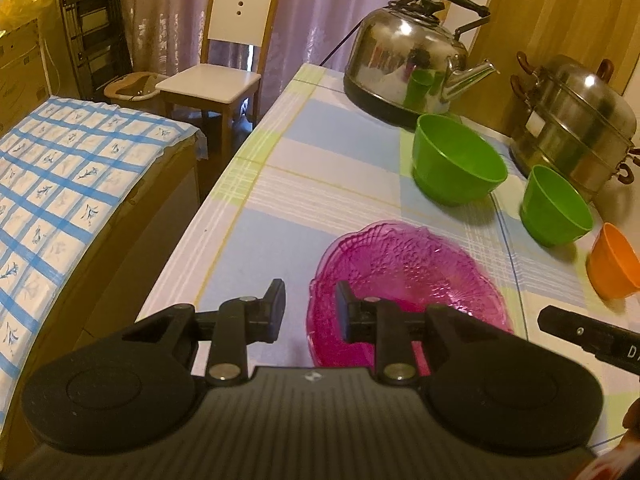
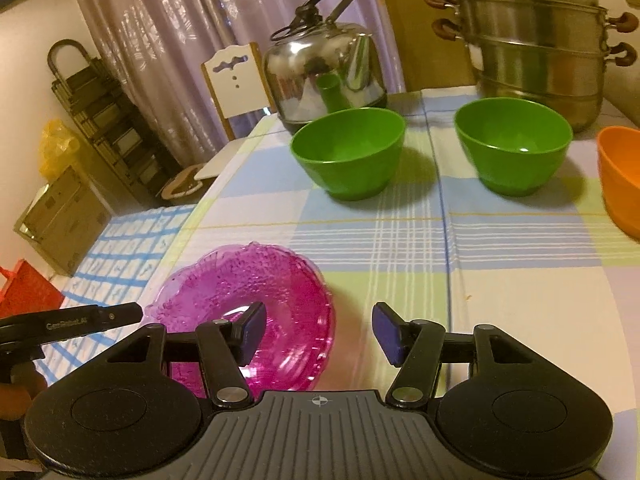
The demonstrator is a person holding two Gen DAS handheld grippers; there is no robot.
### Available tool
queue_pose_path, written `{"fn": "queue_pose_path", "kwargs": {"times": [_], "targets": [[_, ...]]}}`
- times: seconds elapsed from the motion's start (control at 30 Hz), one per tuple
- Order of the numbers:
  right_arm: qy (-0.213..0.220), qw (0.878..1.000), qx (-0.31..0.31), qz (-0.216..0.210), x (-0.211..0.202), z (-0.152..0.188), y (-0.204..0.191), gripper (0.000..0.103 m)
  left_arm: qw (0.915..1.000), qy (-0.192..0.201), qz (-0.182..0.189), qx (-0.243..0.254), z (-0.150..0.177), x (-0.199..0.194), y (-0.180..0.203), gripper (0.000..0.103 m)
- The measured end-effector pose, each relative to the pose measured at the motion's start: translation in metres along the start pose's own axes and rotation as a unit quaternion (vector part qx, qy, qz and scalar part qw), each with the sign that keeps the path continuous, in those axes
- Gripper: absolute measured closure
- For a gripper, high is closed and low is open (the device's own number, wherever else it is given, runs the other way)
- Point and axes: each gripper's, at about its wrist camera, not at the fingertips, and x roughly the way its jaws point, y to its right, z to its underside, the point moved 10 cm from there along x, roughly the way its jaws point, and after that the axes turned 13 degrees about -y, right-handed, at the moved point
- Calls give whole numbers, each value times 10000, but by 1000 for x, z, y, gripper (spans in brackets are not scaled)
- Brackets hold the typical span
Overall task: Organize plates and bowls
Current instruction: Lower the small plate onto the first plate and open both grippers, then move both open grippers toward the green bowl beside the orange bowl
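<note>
Pink ruffled glass dish (image 2: 248,312) lay near the surface's (image 2: 500,300) left edge, two green plastic bowls (image 2: 348,152) (image 2: 514,144) farther back. Left tongs (image 1: 310,312) stood slightly parted, right tongs (image 2: 320,330) wider, both holding nothing.

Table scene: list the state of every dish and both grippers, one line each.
Pink plate: flat on table, not gripped.
Green bowls: upright, empty, apart.
Orange bowl: upright, at the frame edge.
Kettle: lid on.
Steamer pot: lidded.
Left gripper: open, empty.
Right gripper: open, empty.
</note>
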Motion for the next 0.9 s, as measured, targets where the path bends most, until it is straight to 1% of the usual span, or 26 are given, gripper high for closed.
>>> {"fn": "queue_pose_path", "kwargs": {"times": [0.17, 0.37, 0.47, 0.6, 0.77, 0.87, 0.9], "targets": [[85, 9999, 94, 77, -14, 1, 12, 44, 9999, 59, 75, 108, -3, -8, 16, 80], [235, 9992, 258, 205, -38, 5, 30, 44, 9989, 144, 349, 275, -5, -22, 48, 79], [287, 9985, 355, 295, -50, 10, 43, 44, 9980, 132, 486, 376, -1, -26, 68, 77], [359, 9969, 596, 375, -68, 19, 63, 44, 9965, 107, 628, 544, 6, -30, 96, 70], [420, 9940, 874, 501, -91, 33, 91, 44, 9944, 49, 845, 636, 19, -35, 128, 60], [432, 9918, 1069, 557, -104, 42, 107, 44, 9929, -2, 969, 688, 29, -38, 148, 50], [432, 9907, 1158, 575, -109, 45, 113, 44, 9922, -25, 1019, 713, 32, -40, 155, 45]]}}
